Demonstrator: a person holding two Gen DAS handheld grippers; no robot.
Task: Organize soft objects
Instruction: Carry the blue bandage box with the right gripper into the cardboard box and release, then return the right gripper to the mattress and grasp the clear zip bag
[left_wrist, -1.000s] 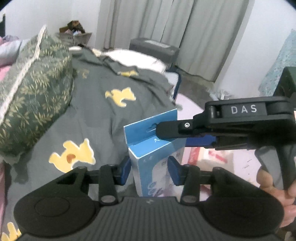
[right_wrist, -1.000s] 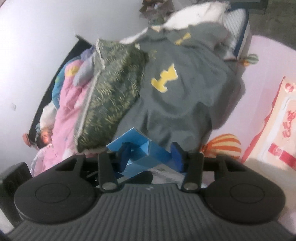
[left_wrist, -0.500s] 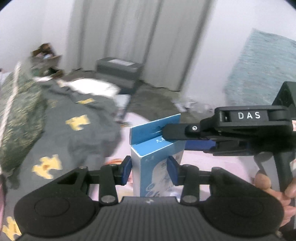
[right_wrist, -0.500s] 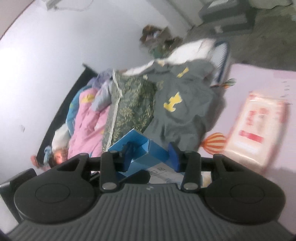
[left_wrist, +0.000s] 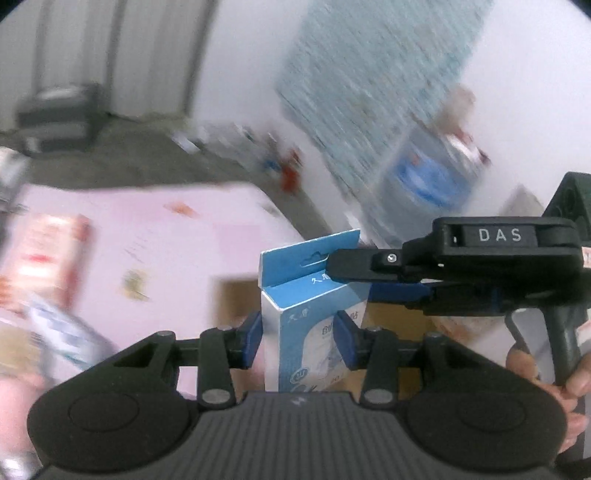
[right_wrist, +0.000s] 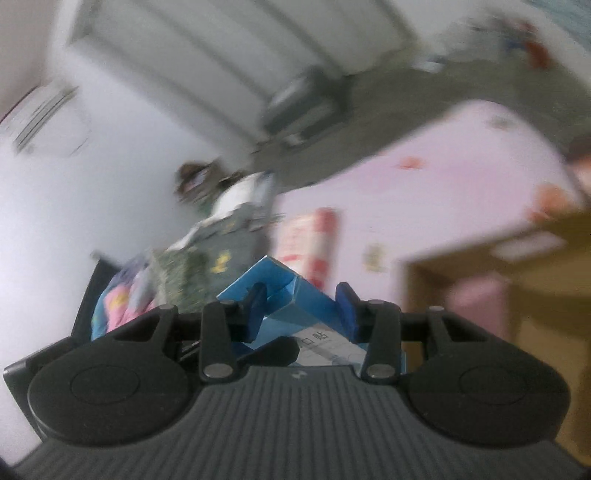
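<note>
Your left gripper (left_wrist: 297, 339) clamps the blue box (left_wrist: 314, 317) at its base, upright between the pads, while your right gripper (right_wrist: 301, 308) pinches its top flap. Keep both 2 grips firm; lower it squarely into the cardboard box (right_wrist: 517, 266) just ahead.

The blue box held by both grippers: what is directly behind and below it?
In the left wrist view, an open brown cardboard box shows behind and below the blue box. What it holds is hidden by the blue box and blurred.
</note>
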